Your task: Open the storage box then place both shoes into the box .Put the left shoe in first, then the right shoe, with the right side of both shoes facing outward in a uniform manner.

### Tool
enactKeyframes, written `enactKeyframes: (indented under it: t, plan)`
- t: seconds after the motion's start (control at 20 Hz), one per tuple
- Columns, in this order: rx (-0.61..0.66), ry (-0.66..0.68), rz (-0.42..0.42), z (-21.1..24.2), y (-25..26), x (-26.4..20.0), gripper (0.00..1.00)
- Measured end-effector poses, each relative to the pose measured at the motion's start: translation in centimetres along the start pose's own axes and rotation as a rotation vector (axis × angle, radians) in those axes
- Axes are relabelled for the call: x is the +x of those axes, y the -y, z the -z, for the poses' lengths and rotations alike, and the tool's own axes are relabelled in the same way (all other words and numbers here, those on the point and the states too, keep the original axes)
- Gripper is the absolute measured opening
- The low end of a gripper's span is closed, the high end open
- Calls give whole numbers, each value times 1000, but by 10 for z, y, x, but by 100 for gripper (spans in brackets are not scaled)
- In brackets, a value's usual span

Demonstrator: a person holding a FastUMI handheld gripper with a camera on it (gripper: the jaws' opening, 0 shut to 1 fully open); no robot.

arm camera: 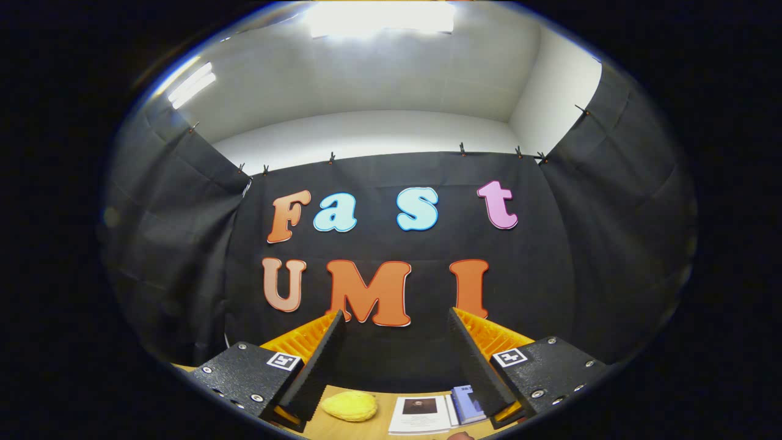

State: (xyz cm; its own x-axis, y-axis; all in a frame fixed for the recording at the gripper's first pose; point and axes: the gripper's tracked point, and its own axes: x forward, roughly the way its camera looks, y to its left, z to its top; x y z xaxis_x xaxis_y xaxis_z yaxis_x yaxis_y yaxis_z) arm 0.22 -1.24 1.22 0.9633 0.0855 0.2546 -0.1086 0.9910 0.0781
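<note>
While the gripper (397, 318) points up and forward toward the booth's dark cloth wall (403, 354), its two fingers (321, 360) stand well apart, with a wide gap between them and nothing held in it. Each finger carries a ribbed outer piece and ends at a dark speckled block with a small square marker (284, 360) on top; the matching marker sits on the right block too.

Below the fingers, close under their bases, a strip of light wooden worktop (382, 406) shows. On it, just beside the base of the left finger and within the gap, lies a soft yellow lump (349, 406); what it is cannot be told. A little to its right, under the gap, lies a white booklet (420, 414) with a dark picture on its cover, and touching that, by the base of the right finger, a blue booklet (465, 403) partly hidden behind the finger.

Beyond the fingertips the cloth wall rises, pinned along its top edge by small clips (462, 148). Further up, pale walls and a white ceiling (366, 79) carry a bright light panel (379, 17) overhead and a second strip light (192, 85) off to the left.

The storage box and the shoes cannot be placed from this view.
</note>
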Motion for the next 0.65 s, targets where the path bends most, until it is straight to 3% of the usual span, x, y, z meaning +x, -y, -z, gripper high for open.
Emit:
enactKeyframes:
  t: [0.65]
  plan:
    - [21,-4,10,13,-5,11,98]
